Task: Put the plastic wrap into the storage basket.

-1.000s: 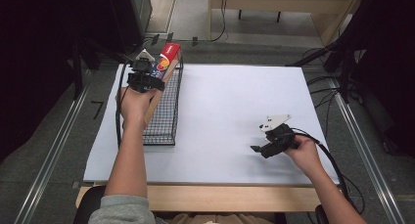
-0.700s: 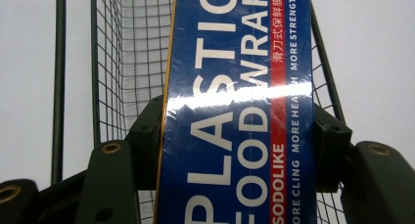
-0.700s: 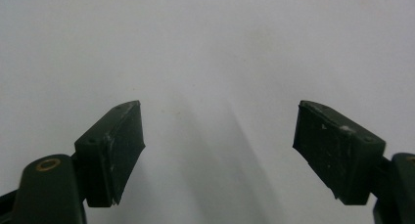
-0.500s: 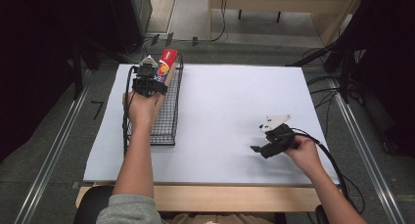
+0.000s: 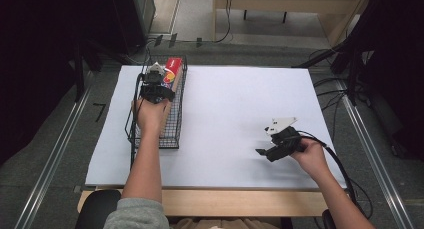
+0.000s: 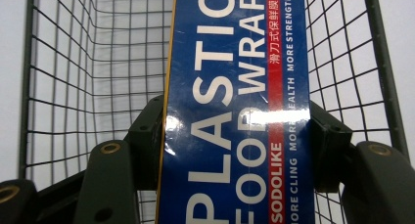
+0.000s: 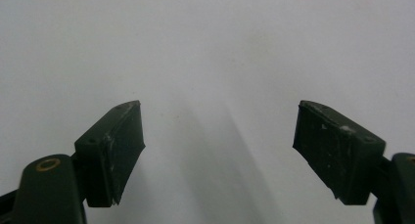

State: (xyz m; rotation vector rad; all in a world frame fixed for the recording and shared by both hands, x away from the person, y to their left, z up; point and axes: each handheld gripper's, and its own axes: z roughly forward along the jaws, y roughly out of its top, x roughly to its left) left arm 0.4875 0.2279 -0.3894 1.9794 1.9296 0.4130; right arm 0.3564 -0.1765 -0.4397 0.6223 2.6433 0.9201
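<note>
Lowered since the earlier frame, the left gripper (image 5: pixel 159 84) stays clamped on the long blue plastic-wrap box (image 6: pixel 237 106), now inside the black wire basket (image 5: pixel 176 131). Lay it flat before releasing; the right gripper (image 5: pixel 265 150) rests apart.

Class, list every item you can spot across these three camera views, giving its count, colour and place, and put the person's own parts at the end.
plastic wrap box: one, blue with white lettering and a red end, held over the wire basket at the table's far left.
wire basket: one, black mesh, standing on the white sheet along its left side.
white sheet: one, white, covering the tabletop.
table: one, light wood edge showing at the near side.
left gripper: one, black, shut on the plastic wrap box above the wire basket.
right gripper: one, black, jaws apart with nothing between them, low over the white sheet at the near right.
forearms: two, coming in from the near edge; the left has a grey sleeve.
</note>
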